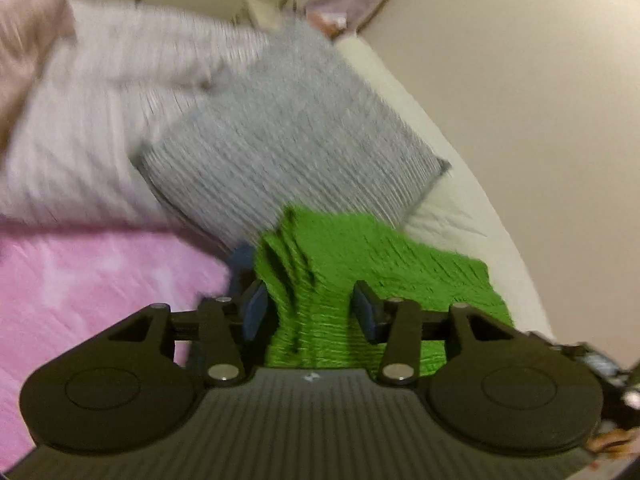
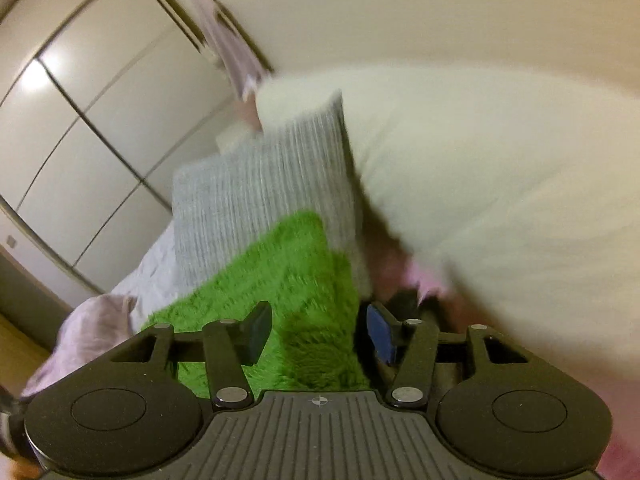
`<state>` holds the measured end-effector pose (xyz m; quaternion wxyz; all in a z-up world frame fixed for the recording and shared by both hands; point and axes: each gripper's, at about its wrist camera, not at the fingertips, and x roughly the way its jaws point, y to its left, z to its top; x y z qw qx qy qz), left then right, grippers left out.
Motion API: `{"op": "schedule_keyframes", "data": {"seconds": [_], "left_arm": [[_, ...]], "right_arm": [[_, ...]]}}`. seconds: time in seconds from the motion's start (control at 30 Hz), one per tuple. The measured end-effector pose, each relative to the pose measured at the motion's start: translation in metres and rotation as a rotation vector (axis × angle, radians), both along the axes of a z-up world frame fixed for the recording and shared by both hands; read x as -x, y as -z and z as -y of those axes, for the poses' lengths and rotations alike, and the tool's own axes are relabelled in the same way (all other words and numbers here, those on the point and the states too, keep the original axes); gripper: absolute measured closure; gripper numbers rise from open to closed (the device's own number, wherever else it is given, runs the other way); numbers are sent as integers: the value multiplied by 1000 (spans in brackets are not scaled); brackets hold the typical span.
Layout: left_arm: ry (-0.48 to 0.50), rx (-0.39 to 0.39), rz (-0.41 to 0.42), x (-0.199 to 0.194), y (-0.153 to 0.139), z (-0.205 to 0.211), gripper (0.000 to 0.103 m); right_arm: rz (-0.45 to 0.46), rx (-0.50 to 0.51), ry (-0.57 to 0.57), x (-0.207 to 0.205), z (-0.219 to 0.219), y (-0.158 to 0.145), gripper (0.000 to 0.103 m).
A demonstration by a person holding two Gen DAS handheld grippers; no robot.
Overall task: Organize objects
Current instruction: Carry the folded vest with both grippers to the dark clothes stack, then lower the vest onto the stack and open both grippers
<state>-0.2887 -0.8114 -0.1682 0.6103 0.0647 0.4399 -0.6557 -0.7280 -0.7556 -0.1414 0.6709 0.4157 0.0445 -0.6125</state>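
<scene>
Green cushion (image 1: 360, 256) lies between both grippers' jaws — left (image 1: 310, 312), right (image 2: 318, 332) — parted, not pinching.

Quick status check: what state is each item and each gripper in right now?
green cushion: lying on the bed, against the grey cushion, between both sets of jaws.
grey cushion: propped up, tilted.
white pillow: behind the grey cushion.
left gripper: jaws apart, not pressing.
right gripper: jaws apart, not pressing.
wardrobe doors: closed.

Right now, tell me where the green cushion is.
In both wrist views the green cushion sits low and central, between each gripper's open fingers, lying against the front of the grey ribbed pillow, with pink bedding to its left.
</scene>
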Motion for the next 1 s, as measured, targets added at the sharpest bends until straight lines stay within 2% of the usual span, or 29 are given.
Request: {"op": "schedule_keyframes", "data": {"seconds": [0.1, 0.17, 0.23, 0.3, 0.33, 0.47, 0.57, 0.77, 0.87, 1.0], "left_arm": [[-16, 70, 132, 10, -26, -24, 66], [31, 130, 184, 28, -38, -38, 67], [99, 163, 238, 50, -42, -50, 67], [172, 172, 304, 73, -31, -55, 67], [195, 152, 341, 82, -23, -55, 74], [231, 108, 489, 102, 20, -57, 74], [210, 95, 488, 99, 30, -53, 74], [226, 101, 523, 109, 33, -58, 72], [218, 86, 515, 109, 31, -54, 72], [204, 51, 491, 105, 17, -54, 72]], "right_arm": [[-132, 107, -50, -20, -28, -27, 53], [-214, 168, -107, -43, -45, -37, 53], [-295, 181, -160, -70, -57, -33, 53], [-365, 179, -180, -92, -69, -17, 53], [-422, 159, -182, -104, -75, -5, 53], [-569, 122, -205, -127, -87, 41, 53], [-636, 151, -239, -138, -95, 54, 53], [-654, 114, -242, -141, -93, 61, 53], [-645, 94, -244, -139, -86, 58, 53], [-608, 61, -258, -138, -78, 39, 52]]}}
